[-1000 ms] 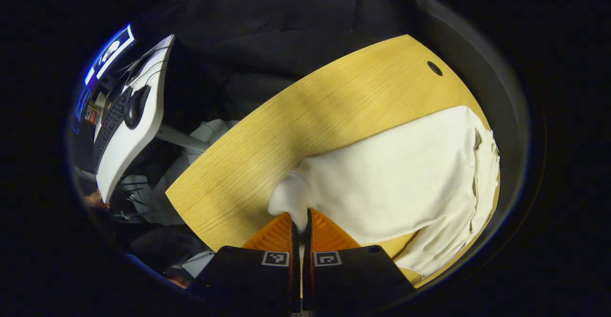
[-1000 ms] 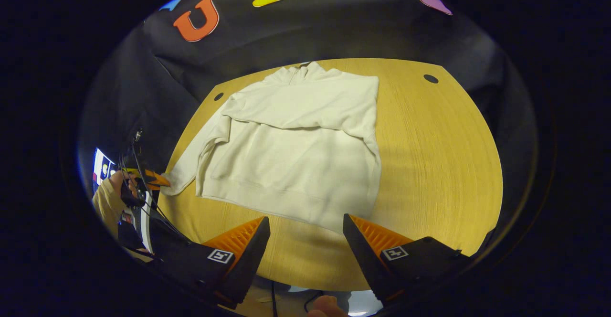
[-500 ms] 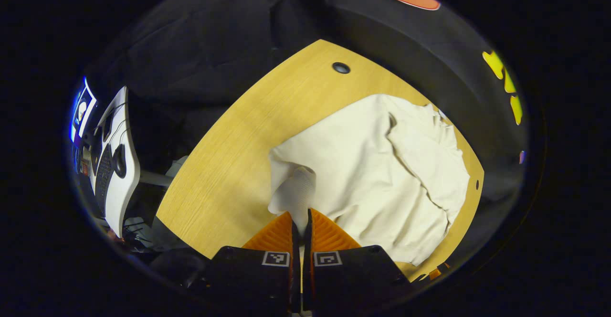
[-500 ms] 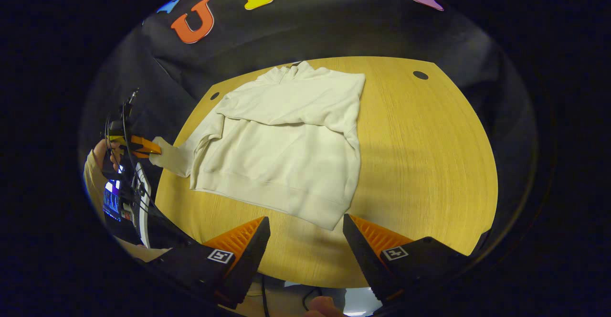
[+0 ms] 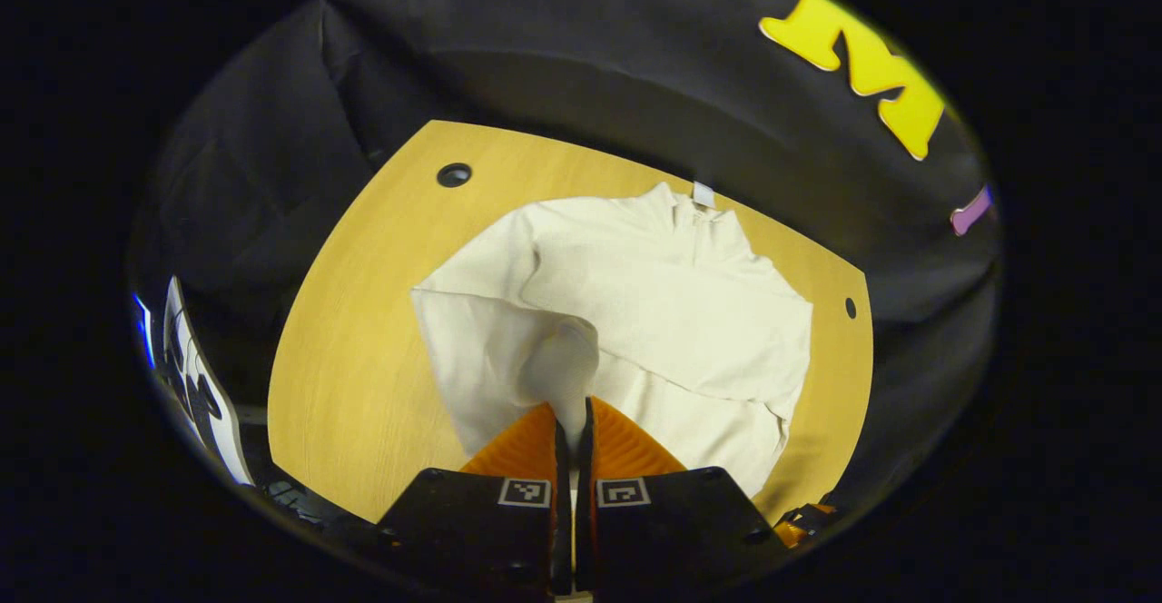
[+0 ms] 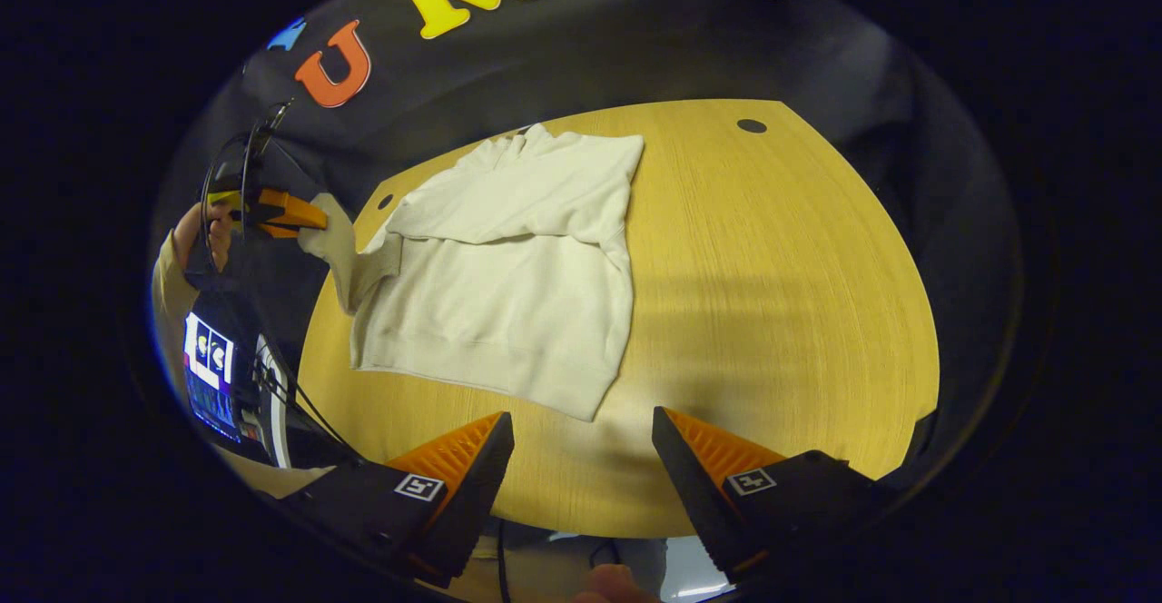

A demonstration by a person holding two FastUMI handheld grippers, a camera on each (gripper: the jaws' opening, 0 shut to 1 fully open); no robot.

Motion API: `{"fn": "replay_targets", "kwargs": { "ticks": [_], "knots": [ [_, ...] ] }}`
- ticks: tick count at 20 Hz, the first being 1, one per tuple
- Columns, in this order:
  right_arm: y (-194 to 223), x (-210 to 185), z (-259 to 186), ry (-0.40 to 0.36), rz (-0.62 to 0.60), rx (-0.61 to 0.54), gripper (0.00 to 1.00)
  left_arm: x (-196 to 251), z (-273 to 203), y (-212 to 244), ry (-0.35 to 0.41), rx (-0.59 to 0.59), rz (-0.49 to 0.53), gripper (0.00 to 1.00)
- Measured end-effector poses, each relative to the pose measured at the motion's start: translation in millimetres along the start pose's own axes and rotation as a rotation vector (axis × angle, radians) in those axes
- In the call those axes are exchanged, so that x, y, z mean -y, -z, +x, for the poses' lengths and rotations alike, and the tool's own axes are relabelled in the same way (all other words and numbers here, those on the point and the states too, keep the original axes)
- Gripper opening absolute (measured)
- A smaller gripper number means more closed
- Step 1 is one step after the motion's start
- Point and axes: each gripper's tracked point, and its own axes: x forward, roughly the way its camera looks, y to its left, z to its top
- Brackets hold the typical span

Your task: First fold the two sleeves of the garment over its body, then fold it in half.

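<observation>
Left gripper view: left gripper [image 5: 572, 426] pinched tight on the sleeve cuff [image 5: 567, 362], now swung round above the garment [image 5: 654, 312] lying ahead on the table [image 5: 354, 331], so second sleeve fold looks underway. Right gripper view: right gripper [image 6: 581, 449] gaping, nothing held, hem just ahead; cuff lifted higher off the table than a second ago, other sleeve [image 6: 517, 208] already across the chest.

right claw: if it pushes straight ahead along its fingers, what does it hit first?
Judging from the right gripper view, the open right claw would first meet the bare yellow wooden table, then perhaps the near hem corner of the cream sweatshirt. Depth is unclear, so which comes first depends on its height.
</observation>
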Motion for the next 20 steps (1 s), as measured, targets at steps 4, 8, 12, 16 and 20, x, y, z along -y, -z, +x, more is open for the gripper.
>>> {"fn": "replay_targets", "kwargs": {
  "ticks": [4, 8, 12, 16, 20],
  "knots": [
    [-7.8, 20.0, -6.8, 0.032, -0.004, 0.034, 0.96, 60.9, 5.2, -23.9, 0.038, 0.026, 0.100, 0.04],
    [-4.6, 34.8, -6.8, 0.053, 0.032, 0.026, 0.94, 132.9, 11.4, -32.5, 0.108, 0.021, 0.167, 0.05],
    [3.9, 46.9, -7.2, 0.077, 0.050, 0.003, 0.96, 200.2, 21.5, -26.6, 0.136, 0.017, 0.280, 0.04],
    [11.0, 52.4, -10.3, 0.081, 0.045, -0.013, 0.93, 260.2, 33.5, -14.5, 0.171, -0.008, 0.335, 0.05],
    [16.9, 59.8, -11.9, 0.097, 0.051, -0.031, 0.94, 310.2, 73.5, 15.2, 0.179, -0.059, 0.355, 0.05]
  ]
}}
